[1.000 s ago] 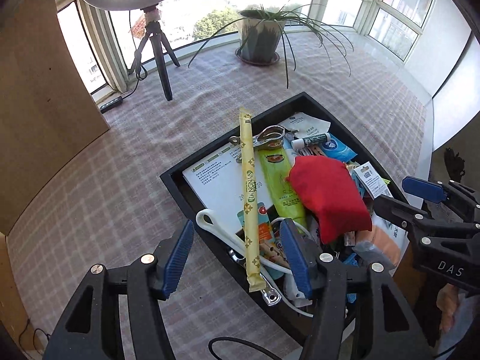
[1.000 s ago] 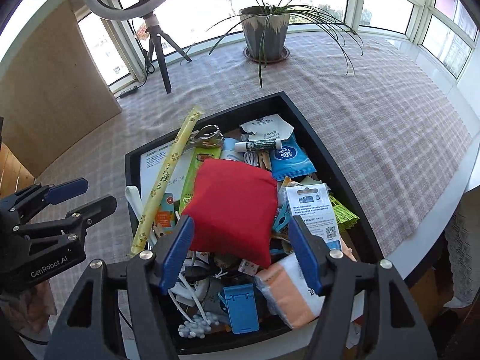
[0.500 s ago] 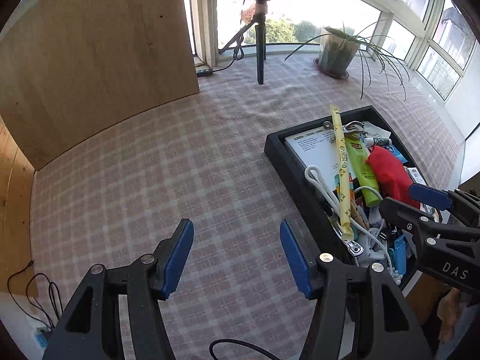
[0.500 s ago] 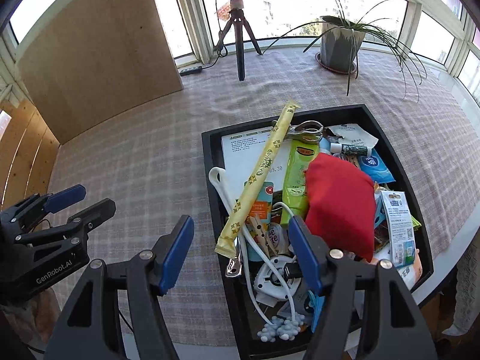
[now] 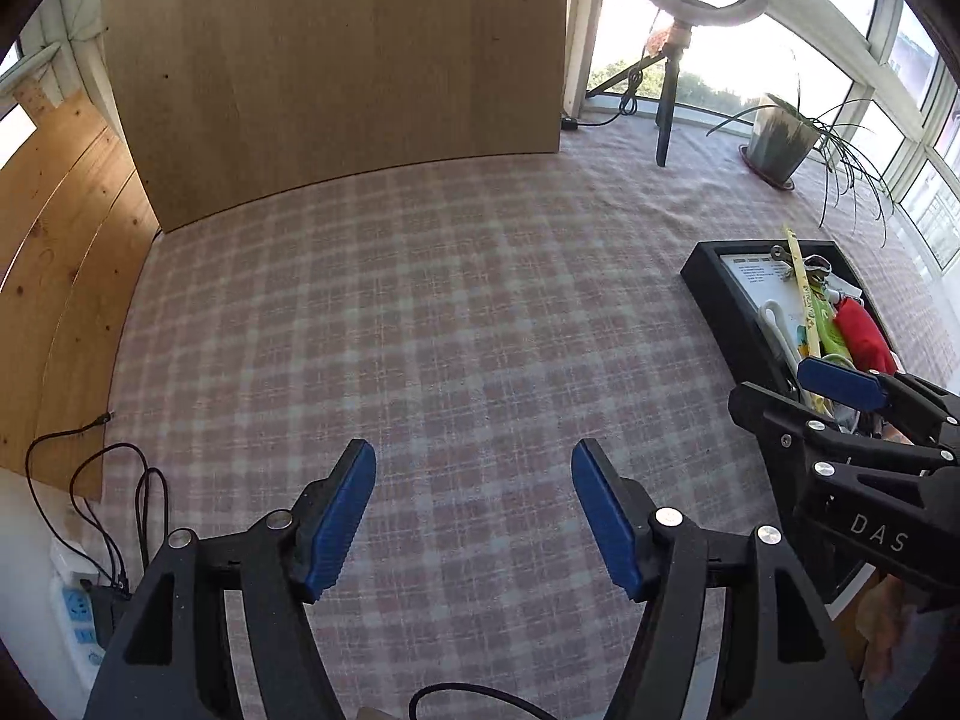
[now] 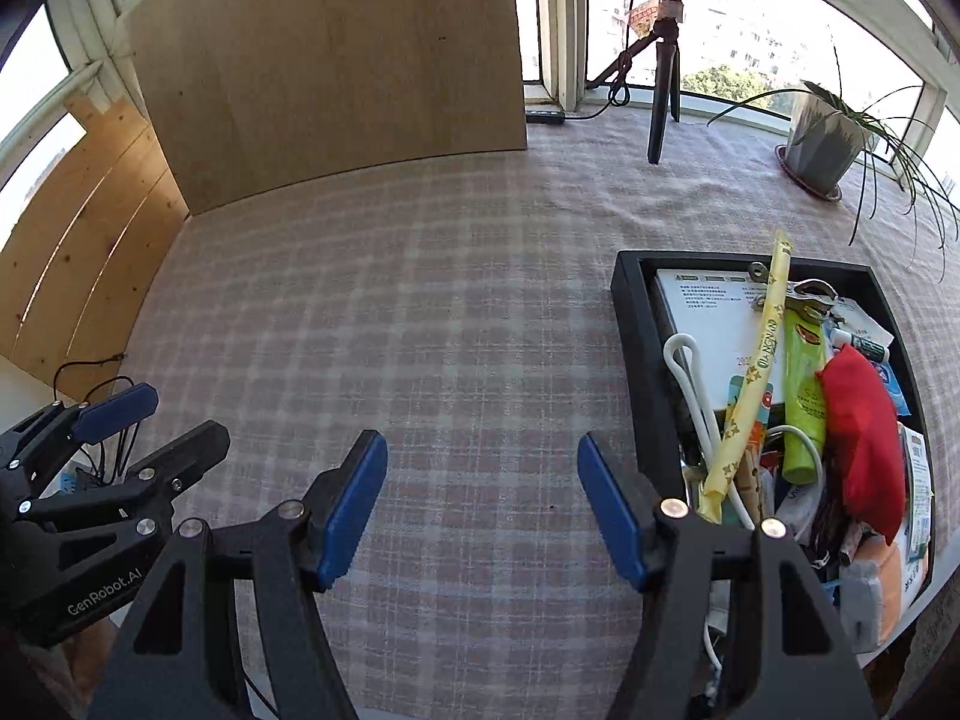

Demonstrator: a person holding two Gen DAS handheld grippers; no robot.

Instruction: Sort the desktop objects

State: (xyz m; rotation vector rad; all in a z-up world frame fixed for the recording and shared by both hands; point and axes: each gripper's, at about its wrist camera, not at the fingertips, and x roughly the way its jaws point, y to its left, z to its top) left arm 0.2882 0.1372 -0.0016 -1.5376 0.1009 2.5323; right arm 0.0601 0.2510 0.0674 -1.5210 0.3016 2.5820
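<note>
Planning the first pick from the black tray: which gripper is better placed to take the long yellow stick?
Right, probably. The right gripper is open and empty beside the black tray, with the long yellow stick near its finger. The left gripper, also open, hangs farther off over bare cloth.

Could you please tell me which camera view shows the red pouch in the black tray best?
The right wrist view: the red pouch lies large and nearly whole atop the clutter in the black tray. The left wrist view shows it small at the edge, partly behind the right gripper.

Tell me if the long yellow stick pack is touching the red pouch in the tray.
Apart. The right wrist view shows the yellow stick pack and red pouch separated by the green tube lying between them.
</note>
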